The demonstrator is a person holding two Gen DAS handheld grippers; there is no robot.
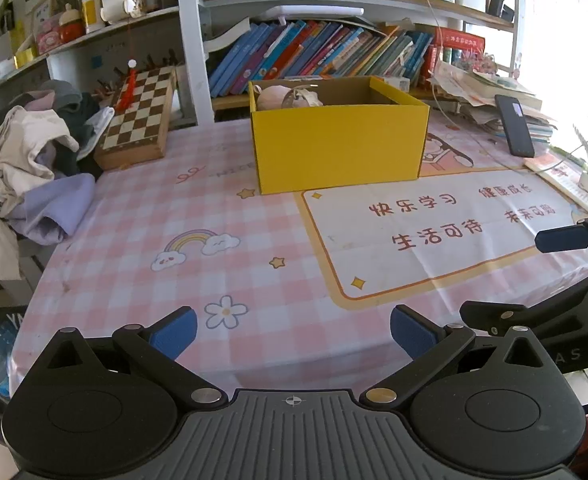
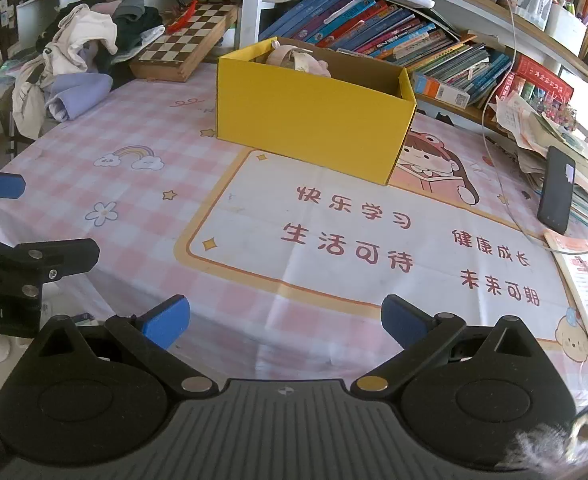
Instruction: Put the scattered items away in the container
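At 12 o'clock on the pink checked table [image 1: 142,216], yellow box [image 1: 337,148] holds pale soft items [image 1: 290,96]; left gripper [image 1: 294,330] and right gripper [image 2: 286,320] both spread apart, empty, near edge.

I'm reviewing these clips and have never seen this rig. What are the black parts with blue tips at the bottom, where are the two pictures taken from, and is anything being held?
No robot arm here: a person carries a handheld gripper in each hand, each with a fisheye camera looking forward along its two fingers. One picture is from the left gripper, the other from the right gripper. The blue tips are the finger pads. Both grippers are open and hold nothing.

Ahead lies a table under a pink checked tablecloth. On it stands a yellow box with pale, soft-looking items already inside. Around it: a pile of clothes, a chessboard and a black phone leaning on stacked papers. Bookshelves stand behind.
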